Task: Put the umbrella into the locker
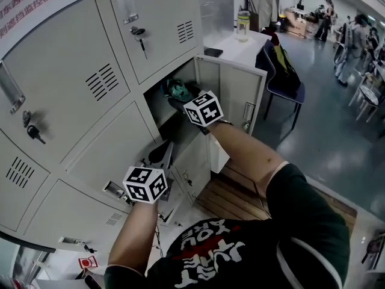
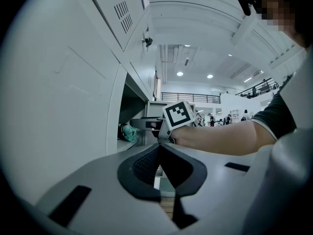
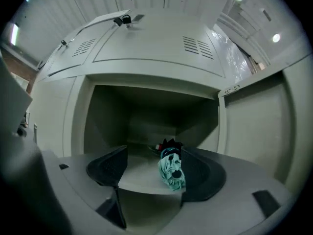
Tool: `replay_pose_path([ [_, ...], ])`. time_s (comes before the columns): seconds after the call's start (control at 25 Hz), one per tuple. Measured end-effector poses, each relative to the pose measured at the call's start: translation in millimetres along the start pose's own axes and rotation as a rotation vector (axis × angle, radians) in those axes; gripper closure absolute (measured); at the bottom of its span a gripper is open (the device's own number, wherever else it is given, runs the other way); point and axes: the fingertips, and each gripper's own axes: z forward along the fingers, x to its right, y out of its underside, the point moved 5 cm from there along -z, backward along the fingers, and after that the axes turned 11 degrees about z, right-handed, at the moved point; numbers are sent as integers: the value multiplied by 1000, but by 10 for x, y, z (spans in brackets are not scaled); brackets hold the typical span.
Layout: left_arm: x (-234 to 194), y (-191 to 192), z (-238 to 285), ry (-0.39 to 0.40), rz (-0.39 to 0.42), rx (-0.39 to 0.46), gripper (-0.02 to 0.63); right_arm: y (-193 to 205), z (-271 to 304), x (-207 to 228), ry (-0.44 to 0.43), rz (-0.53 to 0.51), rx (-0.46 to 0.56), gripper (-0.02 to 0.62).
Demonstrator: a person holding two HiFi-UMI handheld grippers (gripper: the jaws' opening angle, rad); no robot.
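The teal patterned folded umbrella (image 1: pixel 178 91) lies inside the open locker compartment (image 1: pixel 157 104), on its floor. In the right gripper view the umbrella (image 3: pixel 172 169) rests between the jaws of my right gripper (image 3: pixel 154 166), close to the right pad (image 3: pixel 201 174); the jaws stand wide apart, open. My right gripper (image 1: pixel 180 103) reaches into the locker mouth. The left gripper (image 1: pixel 159 154) hangs lower, in front of the closed doors, jaws pressed together on nothing (image 2: pixel 159 148). From the left gripper view the umbrella (image 2: pixel 128 132) shows at the compartment's edge.
The compartment's door (image 1: pixel 231 95) stands swung out to the right. Keys hang in neighbouring doors (image 1: pixel 139 36) (image 1: pixel 33 132). A white table with a bottle (image 1: pixel 242 26) and a blue chair with a bag (image 1: pixel 284 77) stand right. People move about in the hall beyond.
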Motion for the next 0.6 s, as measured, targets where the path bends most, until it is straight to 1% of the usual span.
replay_pose_path([
  [0.2, 41, -39, -213, 54, 13, 12, 597, 69, -322, -206, 30, 21, 3, 244],
  [0.44, 69, -110, -576, 139, 44, 22, 598, 191, -722, -571, 93, 43, -1, 245],
  [0.6, 58, -107, -812, 180, 56, 30, 597, 275, -942, -846, 130, 58, 0, 245],
])
